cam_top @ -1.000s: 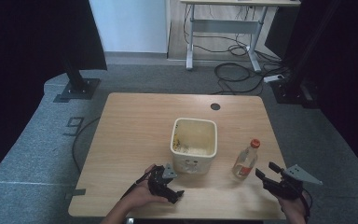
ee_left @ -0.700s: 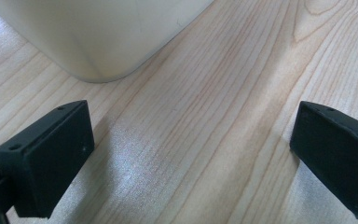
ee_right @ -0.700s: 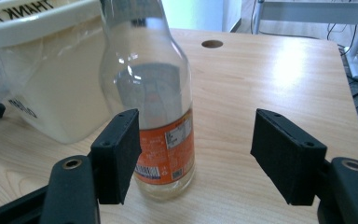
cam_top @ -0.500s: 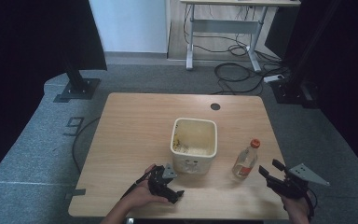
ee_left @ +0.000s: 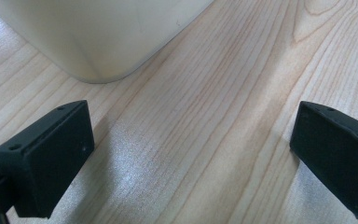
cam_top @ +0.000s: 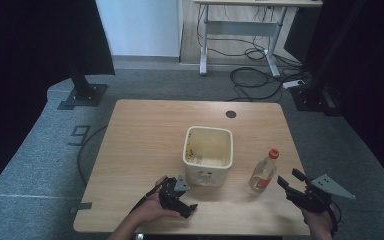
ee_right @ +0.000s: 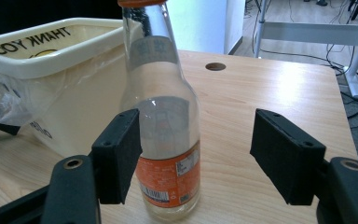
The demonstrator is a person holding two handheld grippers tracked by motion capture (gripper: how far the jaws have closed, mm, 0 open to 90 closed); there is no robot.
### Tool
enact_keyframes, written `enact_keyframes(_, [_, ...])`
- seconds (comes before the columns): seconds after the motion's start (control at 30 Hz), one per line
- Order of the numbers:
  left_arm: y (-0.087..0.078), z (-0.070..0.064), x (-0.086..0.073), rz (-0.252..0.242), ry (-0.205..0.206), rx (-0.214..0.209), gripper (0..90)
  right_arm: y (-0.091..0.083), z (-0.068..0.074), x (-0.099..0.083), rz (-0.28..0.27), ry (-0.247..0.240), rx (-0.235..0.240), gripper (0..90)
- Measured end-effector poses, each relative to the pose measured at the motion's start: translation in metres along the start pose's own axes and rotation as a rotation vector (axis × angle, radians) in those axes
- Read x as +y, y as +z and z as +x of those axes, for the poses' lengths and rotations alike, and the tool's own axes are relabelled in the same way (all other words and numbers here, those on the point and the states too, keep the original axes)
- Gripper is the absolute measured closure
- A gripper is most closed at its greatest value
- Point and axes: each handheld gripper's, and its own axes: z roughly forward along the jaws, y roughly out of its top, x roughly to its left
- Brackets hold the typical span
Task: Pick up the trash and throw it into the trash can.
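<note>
Right claw [ee_right: 196, 158] agape, bottle [ee_right: 165, 116] cap cropped

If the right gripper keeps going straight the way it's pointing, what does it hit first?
Most likely the clear glass bottle with the orange cap: it stands upright just ahead of the open right gripper, nearer one jaw.

We see a glossy clear glass bottle [ee_right: 161, 140] between matt black jaws, on a smooth pale wood tabletop [ee_right: 270, 88].

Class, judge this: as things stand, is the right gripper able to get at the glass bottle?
Probably yes. The right gripper is open, the bottle stands upright just beyond its jaws, and bare table lies between; the bin sits off to one side.
</note>
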Motion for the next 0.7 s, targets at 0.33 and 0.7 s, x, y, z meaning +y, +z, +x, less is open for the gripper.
enact_keyframes(0.33, [0.0001,0.0000,0.0001,-0.001,0.000,0.000,0.0,0.0016,0.0044,0.0022,-0.002,-0.013,0.010,32.9])
enact_keyframes(0.7, [0.0003,0.0000,0.0002,-0.002,0.001,-0.001,0.0,0.0028,0.0067,0.0068,-0.014,-0.016,0.018,32.9])
